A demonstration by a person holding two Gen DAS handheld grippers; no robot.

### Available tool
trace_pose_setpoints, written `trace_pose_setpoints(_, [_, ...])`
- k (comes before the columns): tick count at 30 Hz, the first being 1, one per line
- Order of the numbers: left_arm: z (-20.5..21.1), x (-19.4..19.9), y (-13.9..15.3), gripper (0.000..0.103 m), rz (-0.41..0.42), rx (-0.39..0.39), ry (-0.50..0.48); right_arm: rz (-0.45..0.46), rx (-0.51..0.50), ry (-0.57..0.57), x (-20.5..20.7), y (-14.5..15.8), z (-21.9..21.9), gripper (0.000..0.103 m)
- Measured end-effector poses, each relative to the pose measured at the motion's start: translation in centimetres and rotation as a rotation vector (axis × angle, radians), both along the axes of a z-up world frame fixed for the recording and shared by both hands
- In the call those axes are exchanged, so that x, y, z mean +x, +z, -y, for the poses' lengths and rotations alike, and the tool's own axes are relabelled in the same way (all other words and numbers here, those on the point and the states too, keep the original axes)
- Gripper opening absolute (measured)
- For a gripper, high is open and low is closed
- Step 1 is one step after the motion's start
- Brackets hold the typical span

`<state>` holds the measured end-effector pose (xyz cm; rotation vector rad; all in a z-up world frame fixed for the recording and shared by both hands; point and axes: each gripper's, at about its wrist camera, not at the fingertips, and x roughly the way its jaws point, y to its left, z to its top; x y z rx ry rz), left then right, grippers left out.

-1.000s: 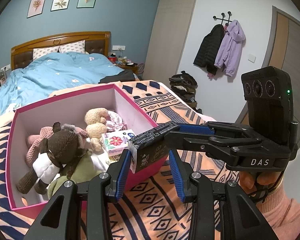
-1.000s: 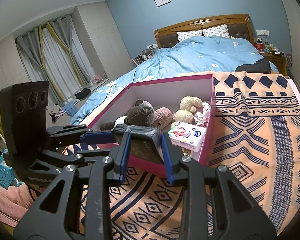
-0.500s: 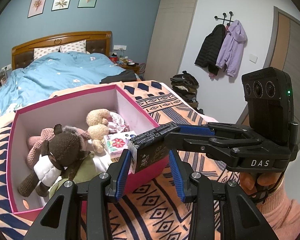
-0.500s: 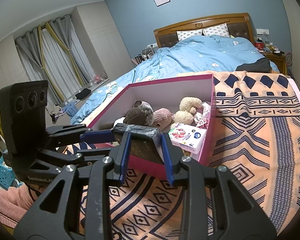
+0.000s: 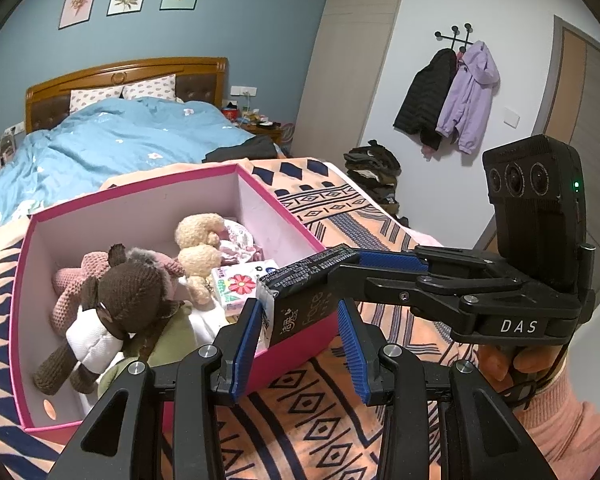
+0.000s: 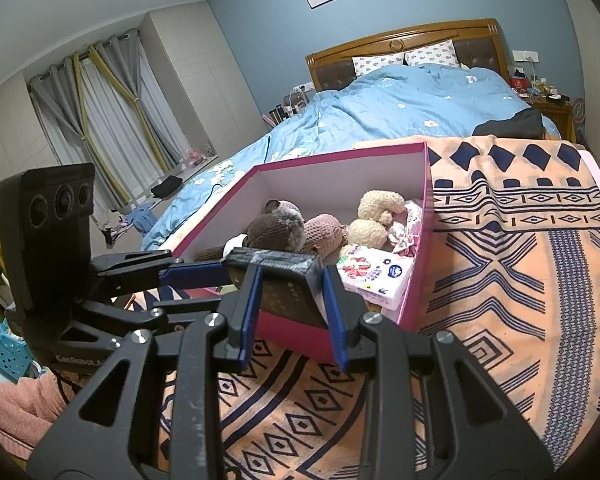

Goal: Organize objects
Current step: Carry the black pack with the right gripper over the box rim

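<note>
A black tissue pack (image 5: 304, 300) hangs in the air at the near corner of the pink box (image 5: 140, 190). My right gripper (image 6: 290, 300) is shut on it, one blue finger on each side (image 6: 282, 280). My left gripper (image 5: 300, 340) is open; its left finger (image 5: 247, 340) is at the pack's end and its right finger (image 5: 350, 344) stands apart. The box (image 6: 340, 160) holds a brown knitted toy (image 5: 128, 296), a pink knitted toy (image 5: 76, 284), a cream plush (image 5: 198, 244) and a floral tissue pack (image 5: 240, 284).
The box sits on an orange patterned blanket (image 5: 340, 216) over the foot of a bed with a blue duvet (image 5: 112, 144). Coats (image 5: 452, 96) hang on the right wall above a clothes pile (image 5: 374, 168). Curtains (image 6: 108, 120) cover the window.
Both grippers and the black pack have stayed almost still; the view has shifted only slightly.
</note>
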<state>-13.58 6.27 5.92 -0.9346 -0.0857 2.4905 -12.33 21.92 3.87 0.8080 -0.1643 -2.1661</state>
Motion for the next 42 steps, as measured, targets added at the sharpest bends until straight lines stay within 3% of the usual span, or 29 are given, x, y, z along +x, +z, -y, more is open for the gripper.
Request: trace_pose_setpoints(42, [0.5,-2.2,-1.8,0.039,0.067,0.006,0.023,0.056,0.033,-0.007,-2.0,-1.6,1.1,0.034])
